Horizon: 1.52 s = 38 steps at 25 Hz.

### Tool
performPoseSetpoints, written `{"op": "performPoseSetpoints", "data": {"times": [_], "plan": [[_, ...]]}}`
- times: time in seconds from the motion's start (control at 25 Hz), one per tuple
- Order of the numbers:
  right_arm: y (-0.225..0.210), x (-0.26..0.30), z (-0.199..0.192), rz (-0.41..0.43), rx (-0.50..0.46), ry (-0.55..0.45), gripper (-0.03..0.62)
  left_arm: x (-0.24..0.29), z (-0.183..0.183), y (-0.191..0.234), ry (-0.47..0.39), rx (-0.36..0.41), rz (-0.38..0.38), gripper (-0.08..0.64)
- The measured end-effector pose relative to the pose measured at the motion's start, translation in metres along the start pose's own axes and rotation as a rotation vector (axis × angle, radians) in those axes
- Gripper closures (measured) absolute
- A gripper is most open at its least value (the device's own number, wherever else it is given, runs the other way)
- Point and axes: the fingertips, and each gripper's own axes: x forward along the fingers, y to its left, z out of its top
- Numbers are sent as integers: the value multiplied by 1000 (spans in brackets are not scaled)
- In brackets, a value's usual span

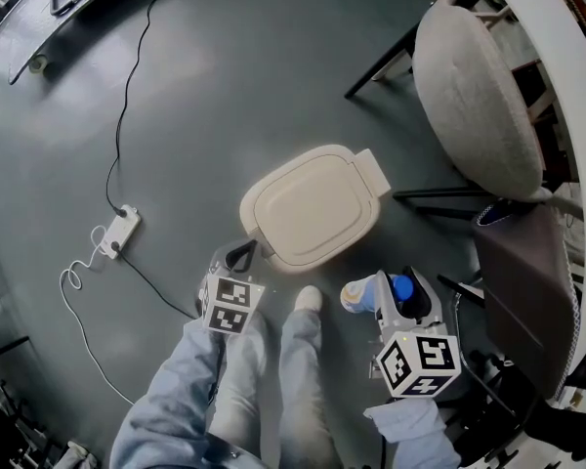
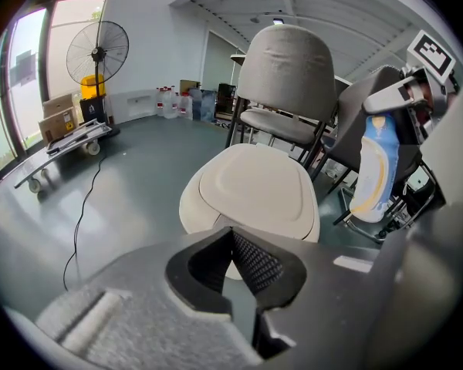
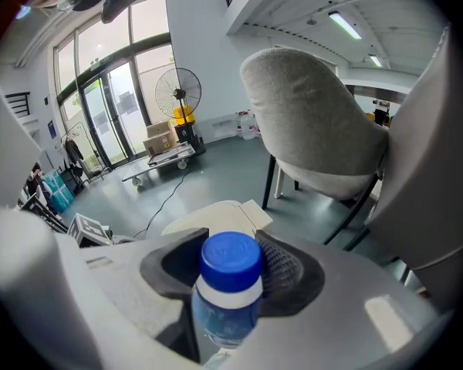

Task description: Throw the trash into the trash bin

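Bottle (image 1: 363,296): small plastic drink bottle with a blue cap, held off the floor at the person's right, just beside the trash bin (image 1: 308,206) and not yet over it
Right tool (image 3: 231,268): jaws spread wide and pinching the bottle at its capped top, the body hanging below
Left tool (image 2: 233,262): tips drawn together with nothing between them, pointing down at the bin's near edge
Trash bin: cream, standing on the grey floor (image 1: 225,86), lid (image 2: 255,183) shut flat; a shoe (image 1: 310,299) sits just at its near rim
Handling: likely light and thin-walled, so the body would dent under a hard squeeze; round and smooth, so it could swivel or slip
Where to hold: the neck below the cap looks the stiffest part, and the cap's rim should stop it sliding through
Left to do: the lid must come up before the bottle can drop in
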Motion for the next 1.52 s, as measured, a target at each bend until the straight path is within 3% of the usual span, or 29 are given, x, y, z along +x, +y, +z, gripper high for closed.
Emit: {"op": "performPoseSetpoints", "data": {"times": [0.44,0.72,1.24,1.36,1.52], "plan": [[1,1,-2,-7,24,-1,400,1,-4,4,-44,-9,-11,551],[1,1,-6,-14,41,2,400,2,-7,5,-66,-58,-31,550],[1,-3,13,-34,41,-26,400,-3,4,1,-16,-63,-48,551],[3,-6,21,-35,39,-40,400,-15,21,2,-55,-93,-30,551],[10,-14,35,-22,28,-68,400,-43,49,6,-87,-158,58,551]]}}
